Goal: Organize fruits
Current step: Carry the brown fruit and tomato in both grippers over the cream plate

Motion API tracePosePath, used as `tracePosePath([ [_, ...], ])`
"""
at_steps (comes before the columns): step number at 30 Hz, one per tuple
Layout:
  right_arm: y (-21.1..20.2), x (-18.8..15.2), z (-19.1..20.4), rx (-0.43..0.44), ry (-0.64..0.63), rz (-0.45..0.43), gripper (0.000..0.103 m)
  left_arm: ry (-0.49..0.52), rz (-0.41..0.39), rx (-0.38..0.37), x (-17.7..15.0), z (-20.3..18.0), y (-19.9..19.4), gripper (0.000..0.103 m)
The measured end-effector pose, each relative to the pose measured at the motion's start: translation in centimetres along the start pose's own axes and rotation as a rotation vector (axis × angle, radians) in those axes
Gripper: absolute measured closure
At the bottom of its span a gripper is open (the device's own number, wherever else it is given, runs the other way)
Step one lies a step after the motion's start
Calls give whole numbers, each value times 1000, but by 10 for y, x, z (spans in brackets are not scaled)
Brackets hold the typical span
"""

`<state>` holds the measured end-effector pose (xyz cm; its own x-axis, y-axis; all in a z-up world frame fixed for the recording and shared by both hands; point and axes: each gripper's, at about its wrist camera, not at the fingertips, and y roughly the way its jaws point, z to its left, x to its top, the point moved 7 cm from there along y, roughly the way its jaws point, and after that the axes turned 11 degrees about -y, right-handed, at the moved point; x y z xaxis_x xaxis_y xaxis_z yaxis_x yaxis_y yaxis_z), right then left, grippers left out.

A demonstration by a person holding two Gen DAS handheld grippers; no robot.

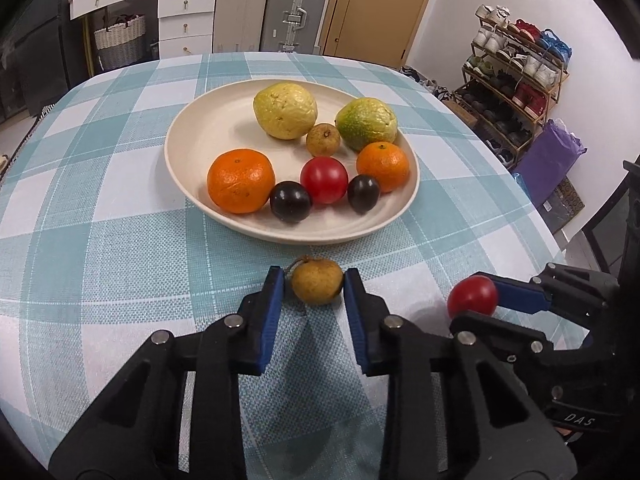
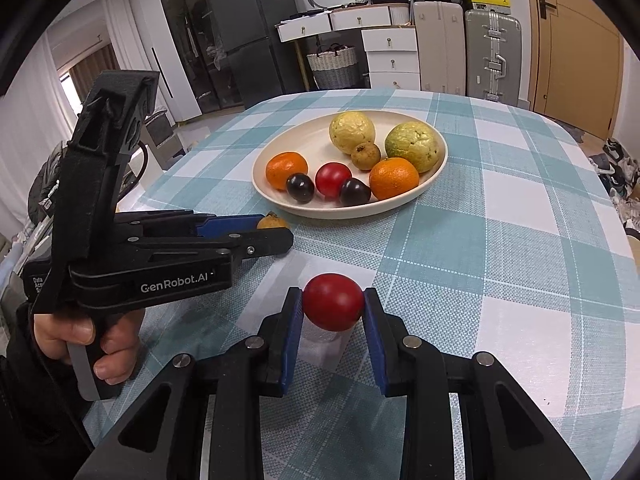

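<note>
Left wrist view shows a cream plate (image 1: 176, 152) on the checked surface (image 1: 100, 260), and I count eight fruits in it: two big yellow-green guavas (image 1: 285, 110), two oranges (image 1: 241, 181), two dark plums (image 1: 290, 201), one red fruit (image 1: 324, 179) and one small brown fruit (image 1: 323, 140). Two more fruits are outside the plate — a small brown pear-like fruit (image 1: 316, 281) and a second red fruit (image 1: 473, 295) — so there are ten fruits together. The left gripper (image 1: 314, 286) points down and forward toward the near rim of the plate, and its blue fingers (image 1: 274, 312) are clenched on the brown pear-like fruit, which sits just in front of the plate. The right gripper (image 2: 333, 304) is also tilted downward, and its fingers (image 2: 292, 336) grasp the second red fruit at both sides, near the surface. In the right wrist view, a hand (image 2: 88, 336) is wrapped around the handle of the left gripper.
</note>
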<state>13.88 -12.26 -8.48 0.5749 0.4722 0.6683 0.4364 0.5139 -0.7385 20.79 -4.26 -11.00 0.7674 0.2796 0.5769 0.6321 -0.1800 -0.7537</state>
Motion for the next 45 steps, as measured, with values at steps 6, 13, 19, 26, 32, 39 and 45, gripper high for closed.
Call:
tracePosePath([
  [6, 1, 0, -2, 1, 6, -2, 72, 17, -7, -7, -2, -2, -3, 77],
  [13, 1, 7, -5, -4, 16, -23, 72, 25, -50, -15, 3, -4, -20, 77],
  [19, -2, 21, -8, -16, 19, -50, 72, 19, -95, -22, 12, -2, -38, 77],
  [26, -3, 34, -13, -27, 26, -72, 72, 12, -132, -19, 25, 4, -50, 77],
  [32, -4, 46, -20, -43, 32, -91, 72, 10, -163, -14, 36, 6, -57, 77],
  [39, -4, 61, -25, -52, 39, -113, 72, 5, -193, -8, 49, 10, -62, 77],
  [45, 0, 71, -28, -53, 49, -125, 72, 6, -207, -3, 57, 13, -63, 77],
])
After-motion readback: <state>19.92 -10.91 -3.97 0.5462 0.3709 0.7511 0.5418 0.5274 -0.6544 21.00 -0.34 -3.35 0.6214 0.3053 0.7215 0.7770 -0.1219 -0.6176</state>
